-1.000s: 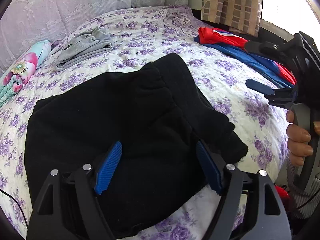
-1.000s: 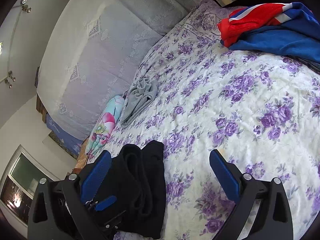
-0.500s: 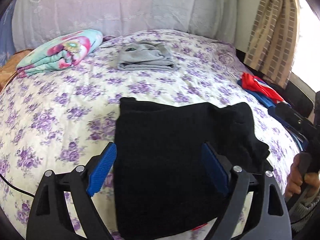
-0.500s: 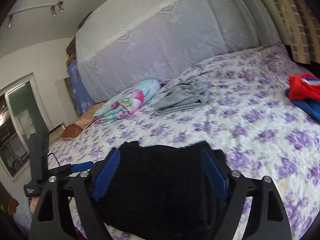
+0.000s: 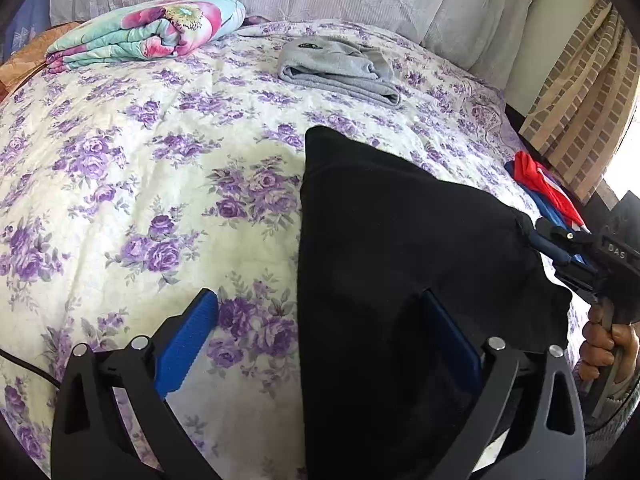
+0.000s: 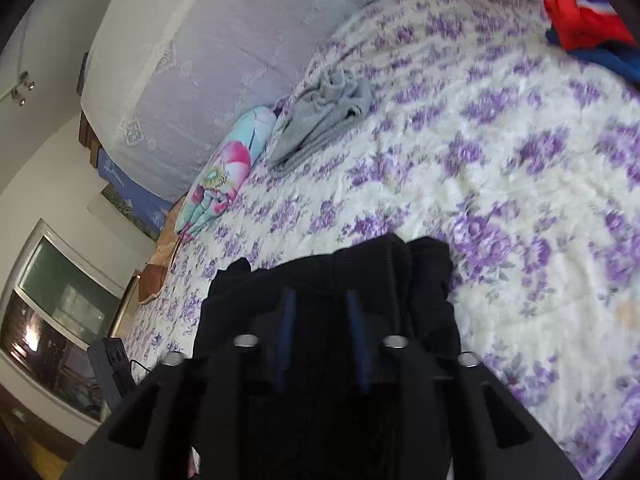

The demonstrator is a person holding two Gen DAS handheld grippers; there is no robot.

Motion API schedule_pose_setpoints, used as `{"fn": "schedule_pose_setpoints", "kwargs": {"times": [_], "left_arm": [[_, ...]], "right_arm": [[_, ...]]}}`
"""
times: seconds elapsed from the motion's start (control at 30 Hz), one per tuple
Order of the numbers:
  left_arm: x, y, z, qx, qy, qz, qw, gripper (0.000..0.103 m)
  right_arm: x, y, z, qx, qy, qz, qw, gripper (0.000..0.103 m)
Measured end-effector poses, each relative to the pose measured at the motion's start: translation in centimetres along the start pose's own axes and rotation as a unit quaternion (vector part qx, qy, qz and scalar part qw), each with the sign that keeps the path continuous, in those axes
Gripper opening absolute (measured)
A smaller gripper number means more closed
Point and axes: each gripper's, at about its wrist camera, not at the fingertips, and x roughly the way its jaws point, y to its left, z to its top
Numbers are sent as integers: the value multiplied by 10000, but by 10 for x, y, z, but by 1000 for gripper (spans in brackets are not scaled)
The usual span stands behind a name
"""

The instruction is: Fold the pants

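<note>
On the bed (image 5: 120, 184), with its purple-flowered cover, the black pants (image 5: 400, 248) serve as the landmark; everything else is placed from them.

Far to their left and toward the headboard lies a rolled floral blanket (image 5: 152, 28). Just left of the pants is bare bedspread, and over it hangs the left claw (image 5: 316, 336), its jaws opening and standing wide. One blue pad (image 5: 184, 344) is over the cover, clear of the cloth; the other is at the pants' near part, dark against the fabric, and nothing is pinched between the two.

The pants themselves lie folded into a thick dark slab at the near edge of the bed, one corner pointing toward the headboard. Beyond that corner, well apart, sits a folded grey garment (image 5: 340, 68).

At the pants' right edge the right claw (image 6: 320, 320) has black fabric bunched between its narrow blue pads while its jaws are closing; in the blurred wrist view I cannot tell whether the pads already press the cloth. A hand (image 5: 608, 344) holds its handle. Behind it, right of the pants, lies a red and blue cloth (image 5: 540, 188), by a checked curtain (image 5: 584, 92).
</note>
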Motion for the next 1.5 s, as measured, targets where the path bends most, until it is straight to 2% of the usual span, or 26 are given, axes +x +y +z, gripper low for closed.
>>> {"fn": "schedule_pose_setpoints", "kwargs": {"times": [0.03, 0.1, 0.13, 0.17, 0.23, 0.3, 0.37, 0.43, 0.53, 0.63, 0.73, 0.93, 1.03, 1.1, 1.17, 1.2, 1.27, 1.37, 1.4, 1.5], "left_arm": [[-5, 1, 1, -29, -74, -35, 10000, 99], [-12, 3, 3, -125, -174, -121, 9997, 98], [-14, 5, 4, -160, -197, -151, 9996, 98], [-12, 4, 3, -132, -149, -84, 9998, 98], [4, 2, 1, 16, 120, 182, 9998, 99], [7, 7, -5, -104, 87, 101, 9999, 99], [3, 7, -3, -117, 134, 70, 9998, 99], [0, 10, -1, -224, 167, -36, 9996, 98], [-5, 13, -1, -313, 197, -254, 9990, 98], [-3, 11, 2, -322, 280, -386, 9983, 98], [7, 7, 7, -246, 394, -293, 9985, 98], [18, -1, 8, -115, 399, -178, 9990, 98], [22, 0, 11, -119, 473, -270, 9984, 98], [25, -2, 13, -70, 529, -335, 9980, 98], [26, -5, 13, 39, 565, -427, 9975, 98], [26, -8, 12, 75, 570, -479, 9972, 98], [25, -12, 8, 142, 567, -566, 9967, 98], [20, -19, 0, 242, 574, -752, 9952, 96], [19, -20, -2, 269, 542, -775, 9952, 95], [15, -19, -4, 162, 476, -912, 9946, 81]], "right_arm": [[-11, 11, -2, -297, -224, -140, 9992, 60], [-20, 28, -7, -819, -364, -326, 9954, 64], [-16, 31, -13, -1028, -204, -403, 9937, 71], [-6, 30, -19, -1185, 49, -558, 9914, 75], [22, 13, -34, -1324, 464, -1036, 9847, 75], [19, 8, -41, -1316, 230, -930, 9867, 76], [3, 14, -37, -1222, 76, -1026, 9872, 84], [-15, 16, -33, -1200, -80, -794, 9896, 88], [-32, 9, -27, -1133, -169, -820, 9900, 95], [-32, -15, -23, -700, 64, -844, 9939, 96], [-20, -35, -23, -139, 455, -577, 9972, 96], [6, -34, -22, -116, 608, -389, 9973, 97], [20, -30, -18, -282, 698, -371, 9965, 97], [25, -28, -16, -303, 732, -317, 9964, 93], [27, -30, -15, -328, 741, -295, 9963, 82], [27, -30, -16, -316, 720, -247, 9966, 79], [25, -33, -18, -228, 736, -82, 9970, 63], [21, -34, -24, -124, 679, 91, 9976, 51], [19, -33, -26, -130, 647, 119, 9977, 47], [16, -29, -32, -187, 516, 147, 9984, 39]]}}
